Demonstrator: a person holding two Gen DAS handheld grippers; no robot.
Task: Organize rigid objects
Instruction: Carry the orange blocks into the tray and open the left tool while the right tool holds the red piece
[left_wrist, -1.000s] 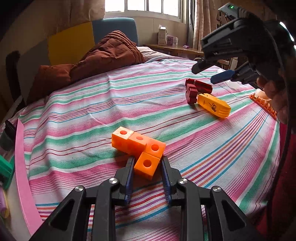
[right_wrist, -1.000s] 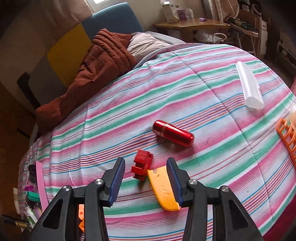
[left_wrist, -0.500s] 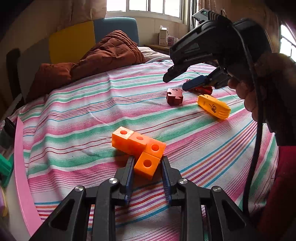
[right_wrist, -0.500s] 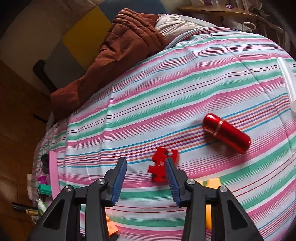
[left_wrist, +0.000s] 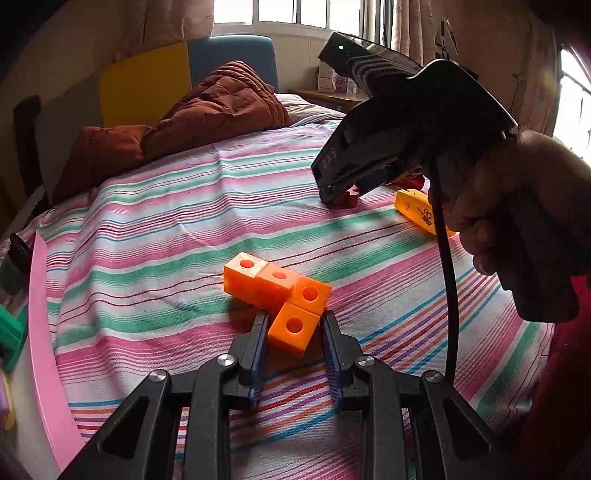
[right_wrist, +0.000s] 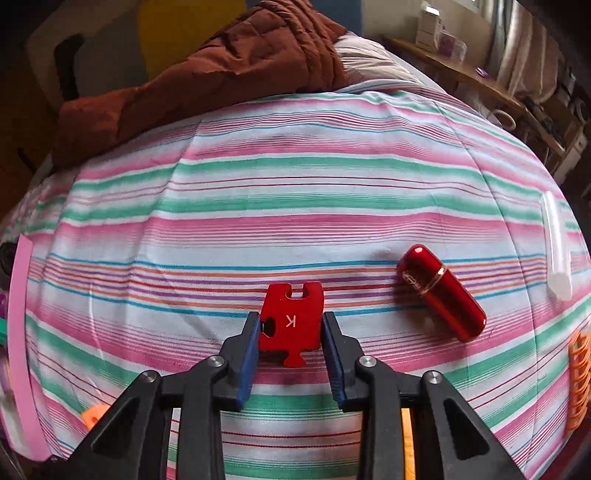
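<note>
On the striped bedsheet lies an orange block of joined cubes (left_wrist: 277, 284). My left gripper (left_wrist: 293, 332) is shut on its nearest cube. A flat red puzzle piece marked K (right_wrist: 291, 321) lies further back on the sheet. My right gripper (right_wrist: 290, 332) points steeply down at it, its jaws closing, and both blue pads sit against the piece's sides. In the left wrist view the right gripper (left_wrist: 340, 195) covers most of the red piece, and a hand (left_wrist: 517, 206) holds its handle.
A glossy red capsule-shaped case (right_wrist: 441, 291) lies right of the puzzle piece, with a clear tube (right_wrist: 556, 251) and an orange rack (right_wrist: 578, 376) beyond it. A yellow cutter (left_wrist: 417, 214) lies near the right gripper. A brown quilt (left_wrist: 207, 107) is heaped at the bed's head. A pink strip (left_wrist: 44, 332) runs along the left edge.
The right gripper has swung left and down from the yellow cutter to the red puzzle piece, rolled, and narrowed its jaws onto it. The left gripper and orange block have not moved.
</note>
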